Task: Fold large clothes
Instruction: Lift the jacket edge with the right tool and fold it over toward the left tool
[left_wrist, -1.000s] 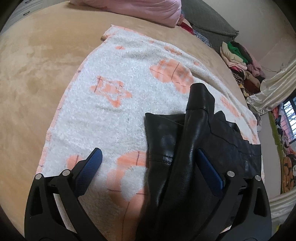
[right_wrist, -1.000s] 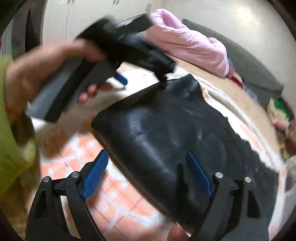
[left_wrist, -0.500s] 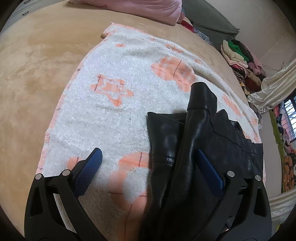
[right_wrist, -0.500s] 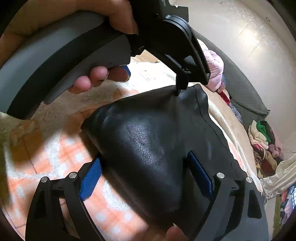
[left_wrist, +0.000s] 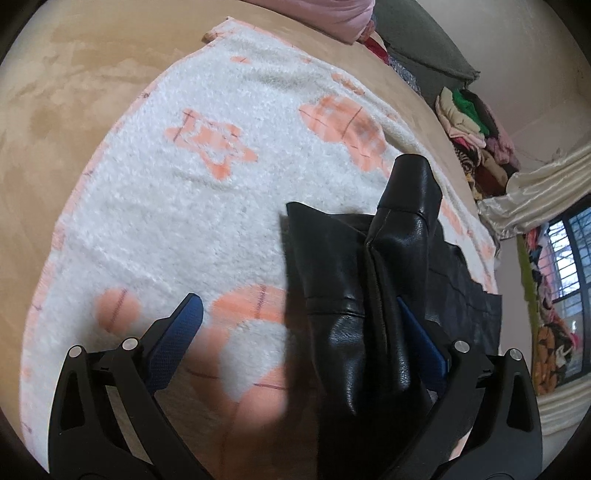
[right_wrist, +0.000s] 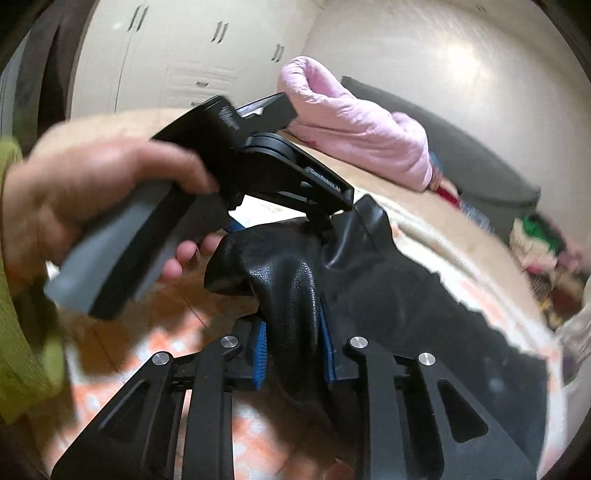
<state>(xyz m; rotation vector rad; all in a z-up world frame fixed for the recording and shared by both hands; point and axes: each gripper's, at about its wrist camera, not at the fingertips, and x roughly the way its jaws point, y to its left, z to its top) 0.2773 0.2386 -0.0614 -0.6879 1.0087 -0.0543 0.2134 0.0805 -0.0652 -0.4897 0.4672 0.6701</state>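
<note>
A black leather garment (left_wrist: 373, 295) lies on a white blanket with orange shapes (left_wrist: 207, 192) on the bed. My left gripper (left_wrist: 299, 325) is open; a raised fold of the leather stands between its fingers, against the right blue pad (left_wrist: 421, 343). In the right wrist view my right gripper (right_wrist: 291, 343) is shut on a bunched fold of the leather garment (right_wrist: 291, 291). The left gripper's body (right_wrist: 258, 162), held by a hand (right_wrist: 92, 192), hovers just above the leather there.
A pink quilt (right_wrist: 354, 122) and a dark grey cushion (left_wrist: 421, 40) lie at the far end of the tan bed (left_wrist: 55, 92). A pile of folded clothes (left_wrist: 476, 125) sits at the right, by curtains and a window (left_wrist: 569, 254). White cupboards (right_wrist: 177, 59) stand behind.
My right gripper has closed on a fold of the leather, which was between open fingers before. The left gripper stayed open and shifted slightly closer to the garment.
</note>
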